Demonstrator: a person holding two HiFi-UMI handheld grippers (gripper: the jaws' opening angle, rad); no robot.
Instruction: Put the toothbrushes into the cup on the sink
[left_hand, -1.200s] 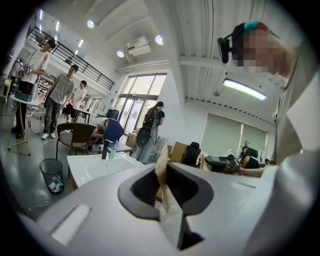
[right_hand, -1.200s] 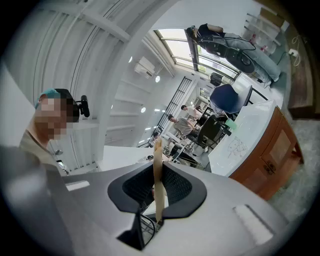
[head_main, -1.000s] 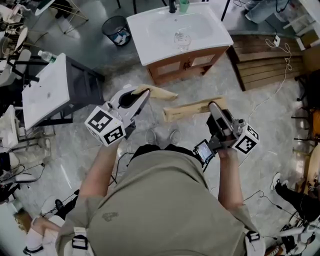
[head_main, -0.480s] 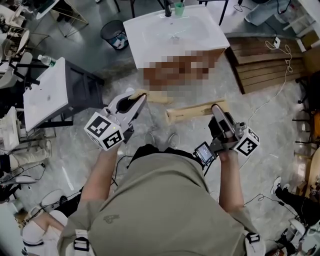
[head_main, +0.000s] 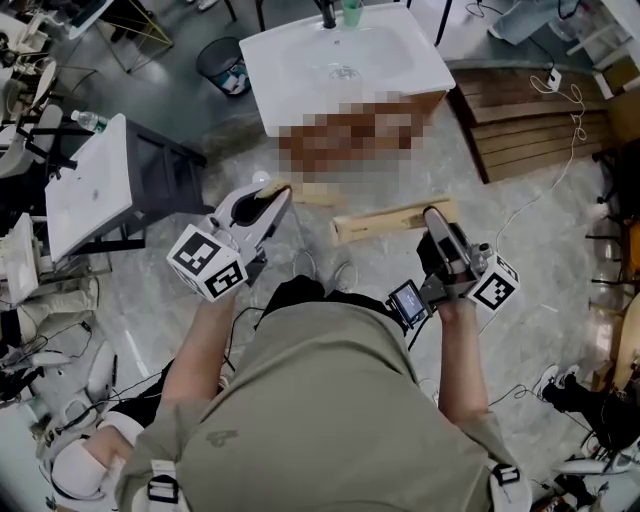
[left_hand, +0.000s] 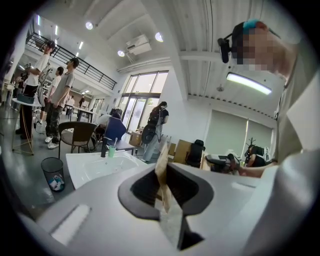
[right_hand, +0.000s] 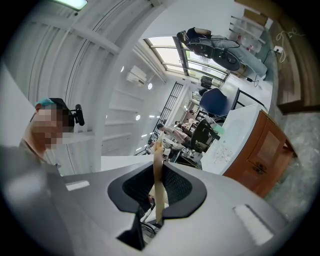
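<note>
Your left gripper (left_hand: 162, 146) and right gripper (right_hand: 157, 148) are pinched together, empty, probably just aimed at twelve o'clock, since the sink (head_main: 290, 90) and cup (head_main: 352, 12) are well off.

Grey marble floor (head_main: 560, 270) carrying a black waste bin (head_main: 222, 62) at upper left, a white-topped desk (head_main: 85, 190) with a water bottle (head_main: 88, 118) just beyond its far corner, and wooden pallets (head_main: 530, 115) at right, with a white cable (head_main: 573, 98) looped over them.

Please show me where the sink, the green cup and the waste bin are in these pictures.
sink (head_main: 425, 70): head view, on its flat right rim.
green cup (head_main: 351, 14): head view, on its side wall.
waste bin (left_hand: 49, 170): left gripper view, on its dark outer wall.
</note>
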